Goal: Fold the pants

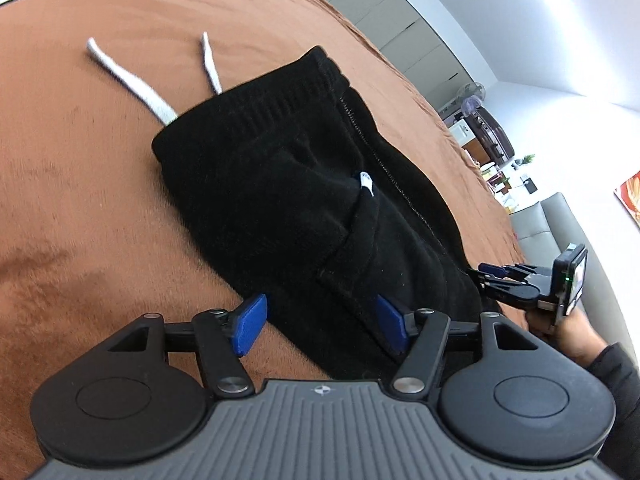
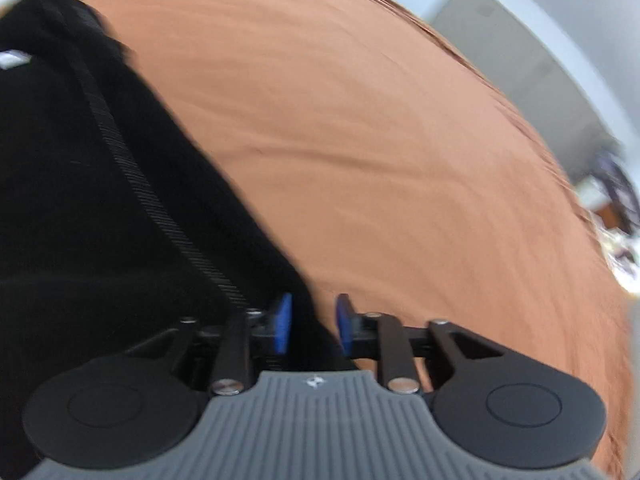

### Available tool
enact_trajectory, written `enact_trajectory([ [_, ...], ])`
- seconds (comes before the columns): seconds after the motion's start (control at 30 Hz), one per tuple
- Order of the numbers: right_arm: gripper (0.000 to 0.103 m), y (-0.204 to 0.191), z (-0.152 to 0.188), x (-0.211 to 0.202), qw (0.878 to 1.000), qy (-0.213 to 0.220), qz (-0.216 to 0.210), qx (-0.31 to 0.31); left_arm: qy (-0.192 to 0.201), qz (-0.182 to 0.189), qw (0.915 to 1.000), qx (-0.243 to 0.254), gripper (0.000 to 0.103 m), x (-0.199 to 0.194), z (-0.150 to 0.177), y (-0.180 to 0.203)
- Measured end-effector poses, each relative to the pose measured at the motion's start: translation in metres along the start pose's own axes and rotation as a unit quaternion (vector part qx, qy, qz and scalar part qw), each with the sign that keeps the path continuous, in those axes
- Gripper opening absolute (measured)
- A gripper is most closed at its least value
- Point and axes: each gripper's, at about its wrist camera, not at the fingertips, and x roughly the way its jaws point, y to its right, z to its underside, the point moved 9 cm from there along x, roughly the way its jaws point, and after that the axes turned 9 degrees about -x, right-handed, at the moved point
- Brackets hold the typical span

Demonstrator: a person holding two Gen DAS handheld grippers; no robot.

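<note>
Between spread left gripper (image 1: 320, 326) pads: black pants (image 1: 304, 200) edge, seemingly ungripped.

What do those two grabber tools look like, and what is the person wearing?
Each grabber, the left gripper and the right gripper, has a ribbed grey body, two round black discs, black link bars with silver rivets and blue pads. A small white emblem marks the grey body. The hand shows a dark sleeve.

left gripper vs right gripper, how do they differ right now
The left gripper stands wide open, straddling the black pants' near edge; the right gripper has a much narrower gap at the pants' side edge, nothing visibly pinched. The left view is sharp, the right blurred. Both have blue fingers.
</note>
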Motion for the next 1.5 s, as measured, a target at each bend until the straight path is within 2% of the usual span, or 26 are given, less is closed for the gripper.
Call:
enact_trajectory([
  [0.07, 0.028, 0.014, 0.004, -0.003, 0.998, 0.013, 0.016, 0.065, 0.0, 0.011, 0.9998, -0.014, 0.079, -0.002, 0.0, -0.006],
  [0.17, 0.027, 0.033, 0.018, -0.034, 0.989, 0.054, 0.037, 0.136, 0.007, 0.038, 0.9979, -0.052, 0.086, 0.0, -0.009, -0.017],
  [0.23, 0.027, 0.038, 0.03, -0.068, 0.979, 0.097, 0.02, 0.181, 0.019, 0.051, 0.9945, -0.089, 0.087, 0.002, -0.015, -0.031],
  [0.33, 0.027, 0.034, 0.063, -0.126, 0.955, 0.159, -0.023, 0.25, 0.045, 0.088, 0.9834, -0.152, 0.091, 0.006, -0.025, -0.041],
  [0.4, 0.028, 0.015, 0.083, -0.153, 0.938, 0.184, -0.049, 0.288, 0.052, 0.098, 0.9771, -0.182, 0.093, 0.013, -0.029, -0.046],
  [0.5, 0.03, -0.012, 0.118, -0.184, 0.914, 0.205, -0.078, 0.341, 0.057, 0.085, 0.9727, -0.208, 0.093, 0.005, -0.027, -0.045],
  [0.6, 0.03, -0.034, 0.163, -0.212, 0.888, 0.211, -0.088, 0.398, 0.083, 0.04, 0.9805, -0.174, 0.093, -0.018, -0.014, -0.04],
  [0.67, 0.032, -0.055, 0.184, -0.231, 0.875, 0.217, -0.09, 0.423, 0.12, 0.013, 0.9806, -0.154, 0.093, -0.028, -0.009, -0.044],
  [0.73, 0.032, -0.065, 0.2, -0.241, 0.86, 0.226, -0.097, 0.448, 0.136, 0.007, 0.9776, -0.16, 0.093, -0.021, -0.011, -0.051],
  [0.8, 0.032, -0.081, 0.201, -0.246, 0.85, 0.233, -0.105, 0.462, 0.139, 0.019, 0.9767, -0.163, 0.093, -0.005, -0.022, -0.053],
  [0.9, 0.032, -0.09, 0.207, -0.245, 0.845, 0.239, -0.111, 0.465, 0.154, 0.028, 0.9754, -0.155, 0.095, 0.012, -0.043, -0.047],
  [0.93, 0.032, -0.094, 0.209, -0.249, 0.845, 0.24, -0.11, 0.464, 0.155, 0.034, 0.9748, -0.156, 0.092, 0.014, -0.048, -0.046],
  [0.97, 0.032, -0.093, 0.215, -0.256, 0.845, 0.242, -0.111, 0.464, 0.157, 0.045, 0.9733, -0.162, 0.081, 0.015, -0.053, -0.045],
  [1.0, 0.032, -0.098, 0.22, -0.262, 0.844, 0.243, -0.112, 0.465, 0.157, 0.048, 0.9703, -0.178, 0.046, 0.014, -0.057, -0.048],
  [1.03, 0.032, -0.1, 0.219, -0.263, 0.844, 0.243, -0.112, 0.465, 0.155, 0.063, 0.9657, -0.199, 0.041, 0.011, -0.059, -0.05],
  [1.07, 0.032, -0.102, 0.22, -0.266, 0.845, 0.242, -0.109, 0.464, 0.158, 0.082, 0.9596, -0.218, 0.038, 0.004, -0.059, -0.05],
  [1.17, 0.032, -0.107, 0.228, -0.272, 0.847, 0.237, -0.101, 0.465, 0.18, 0.097, 0.9546, -0.217, 0.034, -0.02, -0.058, -0.034],
  [1.27, 0.032, -0.105, 0.234, -0.276, 0.846, 0.231, -0.093, 0.472, 0.206, 0.116, 0.9436, -0.232, 0.033, -0.054, -0.055, -0.02],
  [1.37, 0.032, -0.103, 0.235, -0.287, 0.848, 0.238, -0.087, 0.466, 0.227, 0.112, 0.944, -0.212, 0.033, -0.089, -0.056, -0.016],
  [1.43, 0.032, -0.101, 0.238, -0.292, 0.849, 0.239, -0.084, 0.463, 0.23, 0.098, 0.9442, -0.214, 0.033, -0.1, -0.059, -0.033],
  [1.5, 0.032, -0.1, 0.244, -0.29, 0.85, 0.234, -0.079, 0.466, 0.224, 0.066, 0.9454, -0.227, 0.033, -0.1, -0.063, -0.064],
])
